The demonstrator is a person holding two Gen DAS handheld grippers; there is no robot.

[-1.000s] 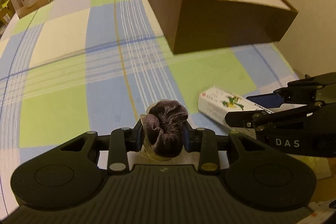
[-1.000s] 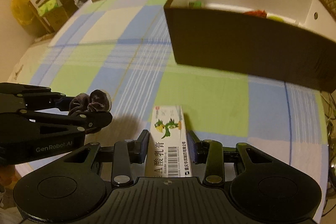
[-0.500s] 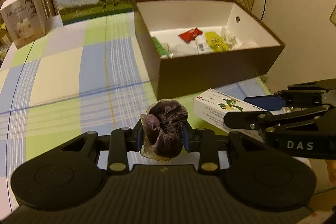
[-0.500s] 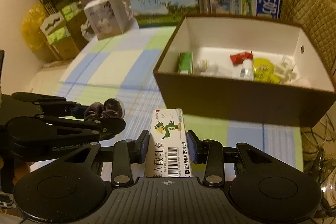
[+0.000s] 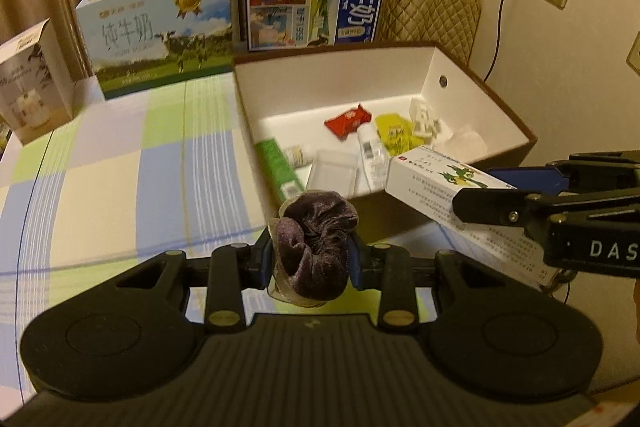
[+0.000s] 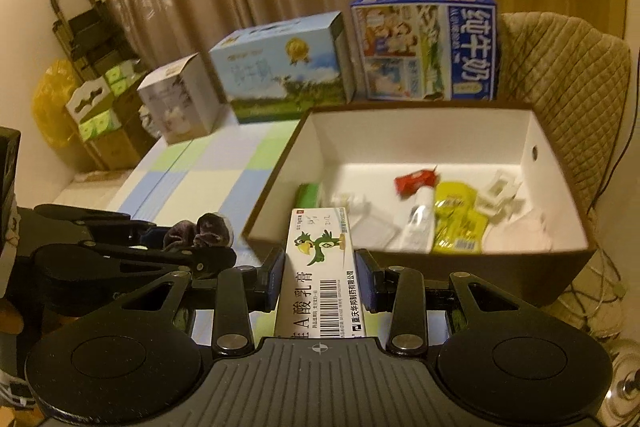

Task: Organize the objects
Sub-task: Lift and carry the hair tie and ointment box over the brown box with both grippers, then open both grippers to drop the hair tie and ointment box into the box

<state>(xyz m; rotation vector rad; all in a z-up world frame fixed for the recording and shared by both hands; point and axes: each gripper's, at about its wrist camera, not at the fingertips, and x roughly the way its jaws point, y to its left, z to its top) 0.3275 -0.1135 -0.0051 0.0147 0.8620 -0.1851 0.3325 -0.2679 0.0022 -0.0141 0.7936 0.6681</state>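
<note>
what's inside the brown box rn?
Brown box holds a red packet, yellow sachet, small bottle, green box, white clips. Near-left corner hidden behind ointment carton.

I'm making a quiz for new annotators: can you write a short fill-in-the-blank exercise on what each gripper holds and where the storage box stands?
1. The left gripper is shut on a dark purple velvet ____.
2. The right gripper clamps a white ointment box printed with a green ____.
3. The brown storage box is ____ inside.
4. In that box, the red packet lies beside a ____ packet.

Missing words: scrunchie; bird; white; yellow
</note>
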